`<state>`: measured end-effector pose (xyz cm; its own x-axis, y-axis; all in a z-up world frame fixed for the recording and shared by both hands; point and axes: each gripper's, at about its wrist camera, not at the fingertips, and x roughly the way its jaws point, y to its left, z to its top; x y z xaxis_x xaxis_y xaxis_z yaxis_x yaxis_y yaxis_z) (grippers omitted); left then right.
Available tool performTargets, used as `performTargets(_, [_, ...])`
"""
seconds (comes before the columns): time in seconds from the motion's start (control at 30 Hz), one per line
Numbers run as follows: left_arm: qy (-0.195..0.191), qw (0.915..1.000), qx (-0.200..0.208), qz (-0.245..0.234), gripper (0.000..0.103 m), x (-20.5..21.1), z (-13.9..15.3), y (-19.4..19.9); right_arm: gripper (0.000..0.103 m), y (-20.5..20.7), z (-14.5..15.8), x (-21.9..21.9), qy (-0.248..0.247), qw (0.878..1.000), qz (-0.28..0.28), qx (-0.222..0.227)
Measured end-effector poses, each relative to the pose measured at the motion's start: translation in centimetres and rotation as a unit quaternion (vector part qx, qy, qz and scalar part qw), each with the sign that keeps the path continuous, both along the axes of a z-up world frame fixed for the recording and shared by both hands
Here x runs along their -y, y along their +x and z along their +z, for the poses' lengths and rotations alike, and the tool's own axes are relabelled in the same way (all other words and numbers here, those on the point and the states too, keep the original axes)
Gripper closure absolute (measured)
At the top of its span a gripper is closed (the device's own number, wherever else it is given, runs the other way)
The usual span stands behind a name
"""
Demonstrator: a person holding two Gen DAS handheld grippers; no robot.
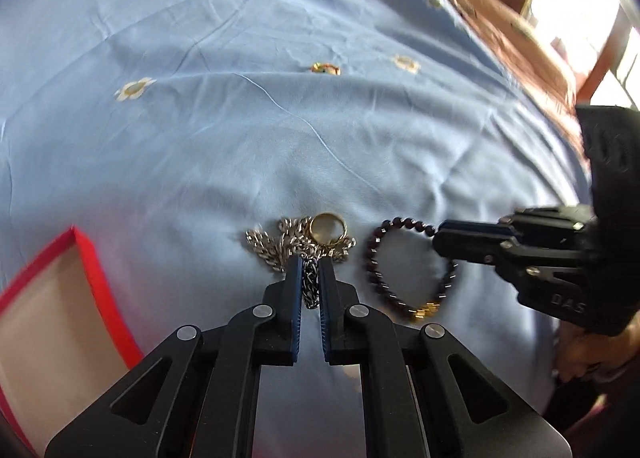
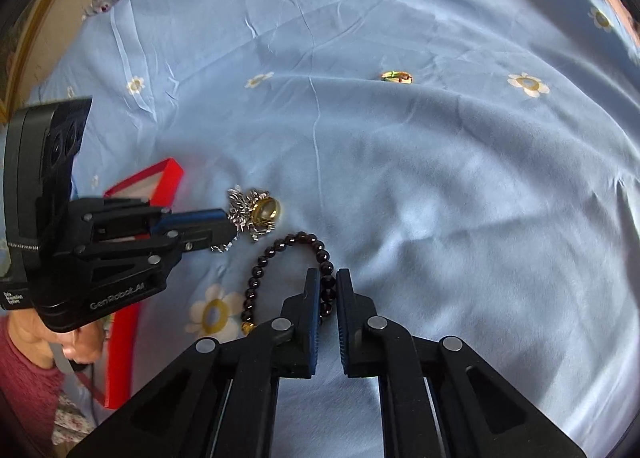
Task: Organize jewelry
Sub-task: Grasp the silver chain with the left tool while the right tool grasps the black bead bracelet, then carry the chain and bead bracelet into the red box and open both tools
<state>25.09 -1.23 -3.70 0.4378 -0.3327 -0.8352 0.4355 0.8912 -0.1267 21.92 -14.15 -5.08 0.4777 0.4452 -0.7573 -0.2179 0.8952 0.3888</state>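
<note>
I'm working both grippers on the blue flowered bedsheet (image 1: 200,157) w/ jewelry piled mid-frame. Left gripper (image 1: 310,278) is clenching a strand of the silver chain (image 1: 276,248), links showing between its blue pads; the rest of the chain is bunching on the sheet just ahead, w/ a gold ring (image 1: 328,226) sitting on top of the heap. Right gripper (image 2: 328,290) is nipping the dark bead bracelet (image 2: 280,254) on its right side, beads showing in the narrow gap, so I'm reading it as gripping. Bracelet is lying just beside the chain pile, gold clasp bead at the near end.

Handling guess: chain looks light, limp, slippery, and I'm expecting it to drape and snag the ring if lifted, so it's probably better to be pinching several links at once. Bracelet looks semi-stiff, beads hard and round, likely rolling out of a shallow pinch; I'd be taking it across the cord, deep in the pads.

Red-rimmed box (image 1: 86,270) is lying open at left, near the pile, prob the drop spot. A small colored ring (image 2: 397,77) is lying well apart, further up the sheet
</note>
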Motion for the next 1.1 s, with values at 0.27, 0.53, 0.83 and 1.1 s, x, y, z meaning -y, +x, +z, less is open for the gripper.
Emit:
performTargets(0.27, [-0.086, 0.9952, 0.010, 0.046, 0.097, -2.5, 2.4, -3.9, 0.096, -1.5, 2.4, 0.8, 0.054, 0.998, -0.007, 0.013])
performTargets(0.53, [-0.135, 0.9867, 0.038, 0.082, 0.097, -4.9, 5.6, -7.6, 0.096, -2.9, 5.0, 0.4, 0.070, 0.997, 0.000, 0.039])
performTargets(0.83, [-0.158, 0.9797, 0.058, 0.109, 0.097, -7.2, 7.5, -10.9, 0.096, -4.4, 6.8, -1.4, 0.084, 0.995, 0.024, 0.053])
performTargets(1.1, [-0.163, 0.9746, 0.068, 0.138, 0.097, -9.5, 8.0, -13.6, 0.096, -5.5, 7.7, -4.0, 0.092, 0.993, 0.055, 0.058])
